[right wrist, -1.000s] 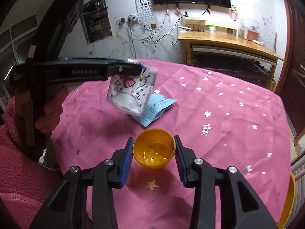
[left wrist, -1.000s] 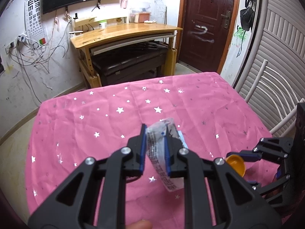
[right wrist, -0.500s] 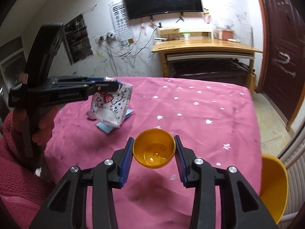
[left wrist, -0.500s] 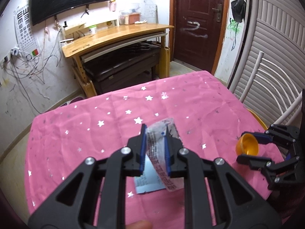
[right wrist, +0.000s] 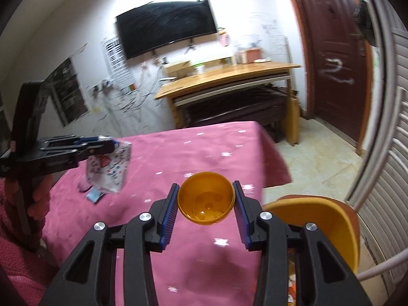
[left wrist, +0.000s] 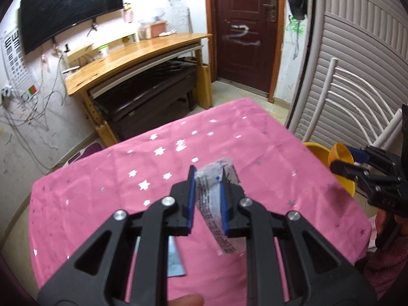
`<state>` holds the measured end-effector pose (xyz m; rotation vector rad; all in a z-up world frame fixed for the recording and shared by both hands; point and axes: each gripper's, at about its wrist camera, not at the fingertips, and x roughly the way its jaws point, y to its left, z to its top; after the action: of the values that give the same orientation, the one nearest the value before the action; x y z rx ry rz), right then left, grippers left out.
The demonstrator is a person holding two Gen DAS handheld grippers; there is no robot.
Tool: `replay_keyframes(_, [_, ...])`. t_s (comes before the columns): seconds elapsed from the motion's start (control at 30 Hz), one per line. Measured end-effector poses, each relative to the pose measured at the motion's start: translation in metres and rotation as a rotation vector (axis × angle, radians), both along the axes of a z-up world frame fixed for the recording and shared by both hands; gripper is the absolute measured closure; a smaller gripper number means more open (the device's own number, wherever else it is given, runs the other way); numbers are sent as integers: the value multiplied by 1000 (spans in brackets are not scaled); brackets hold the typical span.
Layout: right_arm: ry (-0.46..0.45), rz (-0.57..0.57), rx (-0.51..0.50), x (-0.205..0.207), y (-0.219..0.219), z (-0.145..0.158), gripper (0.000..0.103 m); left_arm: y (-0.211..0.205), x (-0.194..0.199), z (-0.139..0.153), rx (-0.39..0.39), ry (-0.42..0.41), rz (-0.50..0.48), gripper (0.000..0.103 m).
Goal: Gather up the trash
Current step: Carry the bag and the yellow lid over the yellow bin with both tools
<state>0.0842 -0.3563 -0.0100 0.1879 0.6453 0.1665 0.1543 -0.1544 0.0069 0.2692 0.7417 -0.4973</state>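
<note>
My left gripper (left wrist: pixel 207 199) is shut on a crumpled printed plastic wrapper (left wrist: pixel 216 201) and holds it above the pink star tablecloth (left wrist: pixel 153 178). The right wrist view shows the wrapper (right wrist: pixel 109 170) hanging from that gripper (right wrist: pixel 109 145) at the left. My right gripper (right wrist: pixel 205 201) is shut on a small orange plastic cup (right wrist: pixel 206 201), held above the table's right edge. In the left wrist view that cup (left wrist: pixel 340 156) and gripper are at the far right. A blue paper scrap (right wrist: pixel 93 195) lies on the cloth.
A yellow bin (right wrist: pixel 329 227) stands on the floor off the table's right edge, beside a white chair (left wrist: pixel 357 102). A wooden desk (left wrist: pixel 137 53) and a dark door (left wrist: pixel 244 30) are beyond the table.
Both grippers have swung right with their loads. The orange cup has moved from over the table's middle to its right edge, and the yellow bin has come closer in view.
</note>
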Motion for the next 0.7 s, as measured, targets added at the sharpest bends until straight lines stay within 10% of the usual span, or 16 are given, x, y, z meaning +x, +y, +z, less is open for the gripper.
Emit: replay_keyframes(0.7, [89, -298, 39, -10, -102, -47, 64, -147, 3, 4, -24, 60, -229, 88])
